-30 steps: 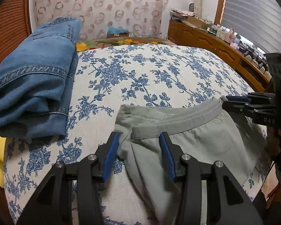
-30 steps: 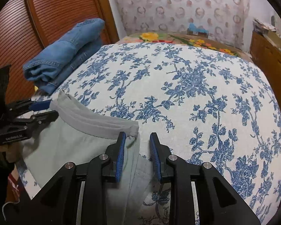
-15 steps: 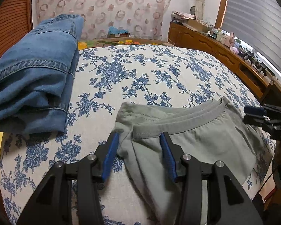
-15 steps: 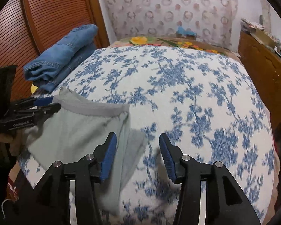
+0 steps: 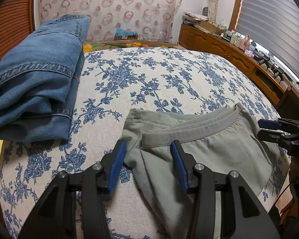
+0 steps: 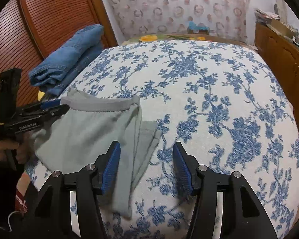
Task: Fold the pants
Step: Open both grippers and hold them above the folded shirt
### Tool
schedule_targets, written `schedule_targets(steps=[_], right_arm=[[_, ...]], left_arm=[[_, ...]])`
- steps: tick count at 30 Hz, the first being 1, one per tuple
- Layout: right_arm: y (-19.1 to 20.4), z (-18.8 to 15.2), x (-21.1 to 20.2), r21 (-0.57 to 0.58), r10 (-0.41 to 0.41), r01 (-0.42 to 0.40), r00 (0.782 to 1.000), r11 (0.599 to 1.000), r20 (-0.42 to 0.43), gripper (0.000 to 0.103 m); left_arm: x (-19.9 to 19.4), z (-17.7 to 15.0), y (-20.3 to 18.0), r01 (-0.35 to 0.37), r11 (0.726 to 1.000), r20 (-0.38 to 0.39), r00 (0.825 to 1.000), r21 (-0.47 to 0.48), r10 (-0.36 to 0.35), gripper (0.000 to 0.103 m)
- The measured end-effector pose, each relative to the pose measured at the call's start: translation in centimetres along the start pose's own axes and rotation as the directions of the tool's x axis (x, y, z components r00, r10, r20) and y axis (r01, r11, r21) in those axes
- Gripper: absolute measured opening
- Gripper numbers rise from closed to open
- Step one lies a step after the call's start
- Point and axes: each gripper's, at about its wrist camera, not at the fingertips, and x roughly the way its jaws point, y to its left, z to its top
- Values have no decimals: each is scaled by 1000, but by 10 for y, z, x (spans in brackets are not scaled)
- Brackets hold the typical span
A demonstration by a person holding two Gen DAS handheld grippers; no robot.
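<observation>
While pants [image 5: 205,151] lie waistband away, legs toward camera | left gripper [image 5: 148,160], right gripper [image 6: 146,163] fingers open, empty

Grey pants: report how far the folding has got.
Done: the grey pants lie doubled on the bed, waistband layers stacked; folded jeans sit aside.
In hand: nothing gripped. The left tongs straddle one waist corner, open; the right tongs have just been opening, with the fabric edge loose between them.
Left: probably folding the legs, which run toward the near edge, up to the waist.
</observation>
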Motion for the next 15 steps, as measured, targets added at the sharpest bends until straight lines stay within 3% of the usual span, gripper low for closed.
schedule_targets(steps=[15], right_arm=[[21, 11, 22, -95, -54, 57, 998, 994, 24, 58]], left_arm=[[0, 0, 1, 1, 1000, 2, 1000, -1, -1, 48]])
